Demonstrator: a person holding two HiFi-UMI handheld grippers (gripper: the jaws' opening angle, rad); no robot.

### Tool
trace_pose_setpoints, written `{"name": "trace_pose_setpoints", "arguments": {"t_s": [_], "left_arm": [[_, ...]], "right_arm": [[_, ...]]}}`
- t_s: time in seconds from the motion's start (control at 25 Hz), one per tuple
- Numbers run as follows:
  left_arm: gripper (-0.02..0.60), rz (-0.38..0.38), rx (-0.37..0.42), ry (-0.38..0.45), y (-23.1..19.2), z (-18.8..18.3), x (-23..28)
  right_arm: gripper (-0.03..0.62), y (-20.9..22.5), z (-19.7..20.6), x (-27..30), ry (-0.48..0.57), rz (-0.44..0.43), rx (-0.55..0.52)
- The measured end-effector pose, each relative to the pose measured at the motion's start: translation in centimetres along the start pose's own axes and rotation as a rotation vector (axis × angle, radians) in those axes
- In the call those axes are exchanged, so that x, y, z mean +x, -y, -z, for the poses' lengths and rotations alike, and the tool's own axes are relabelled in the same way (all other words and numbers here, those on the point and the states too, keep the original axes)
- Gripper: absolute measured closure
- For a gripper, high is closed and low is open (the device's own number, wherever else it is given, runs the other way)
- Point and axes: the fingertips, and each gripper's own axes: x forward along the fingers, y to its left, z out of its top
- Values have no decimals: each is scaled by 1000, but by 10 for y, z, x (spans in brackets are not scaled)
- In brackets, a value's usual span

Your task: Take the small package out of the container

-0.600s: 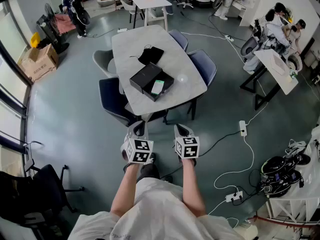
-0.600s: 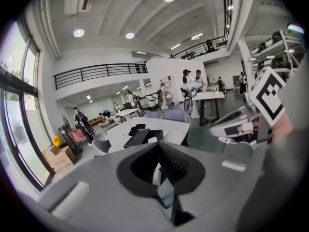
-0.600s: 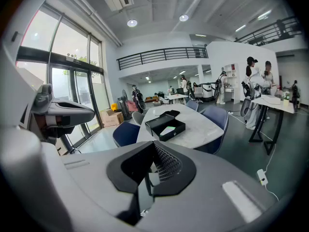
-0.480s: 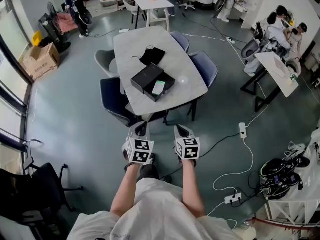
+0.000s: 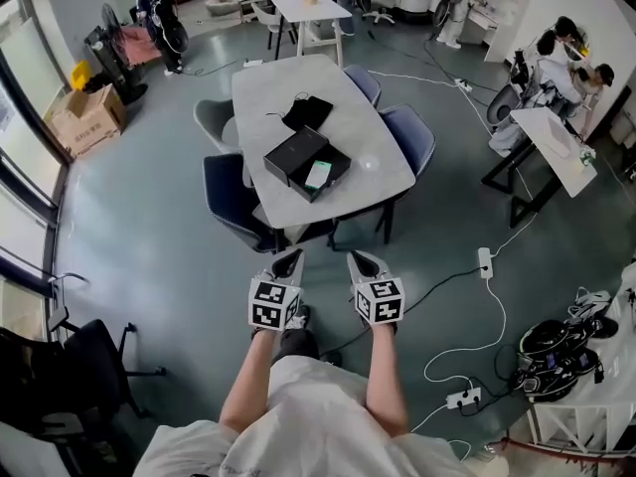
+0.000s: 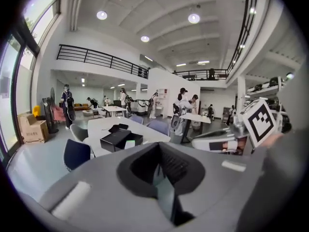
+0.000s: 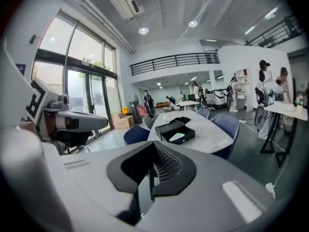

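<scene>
Tabletop (image 5: 373, 132), pale grey and oblong, stands well ahead of the person, with bare grey floor (image 5: 149, 237) between it and the two grippers. On its near half sits the open black container (image 5: 336, 167), and the small package (image 5: 318, 175) – a light, greenish-white rectangle – lies flat inside it. A flat black lid (image 5: 291, 151) touches the container on its far-left side. Farther back on the tabletop a black pouch (image 5: 307, 112) lies apart from the container, with a thin dark cable (image 5: 270, 113) trailing from it. Chairs ring the table: a dark blue chair (image 5: 227, 195) at the near-left corner, a grey chair (image 5: 213, 122) beyond it, and a blue chair (image 5: 409, 135) on the right. The left gripper (image 5: 289, 257) and the right gripper (image 5: 361, 259) are held side by side, close in front of the person's body and pointing toward the table, each carrying its marker cube. Neither is near the container. In the left gripper view the jaws are clenched together with nothing between them; in the right gripper view the ribbed pads likewise meet and grasp nothing. Off to the left a cardboard box (image 5: 84, 119) rests on the floor, and on the right a white power strip (image 5: 485, 260) lies with its cord curling across the floor.
</scene>
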Motion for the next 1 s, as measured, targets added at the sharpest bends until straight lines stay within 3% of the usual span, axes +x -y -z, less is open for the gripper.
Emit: {"name": "trace_pose_setpoints", "arguments": {"t_s": [0.08, 0.36, 0.64, 0.88, 1.0], "left_arm": [[529, 14, 12, 5, 5, -1, 0], [529, 41, 71, 47, 20, -11, 3], [529, 129, 14, 78, 35, -30, 17], [529, 129, 51, 32, 37, -29, 52], [529, 122, 33, 24, 28, -29, 74]], "right_arm": [[592, -6, 1, -1, -6, -35, -34], [592, -6, -10, -15, 31, -122, 53], [592, 13, -11, -23, 19, -75, -5], [592, 50, -14, -18, 29, -51, 39], [592, 67, -13, -6, 26, -51, 44]]}}
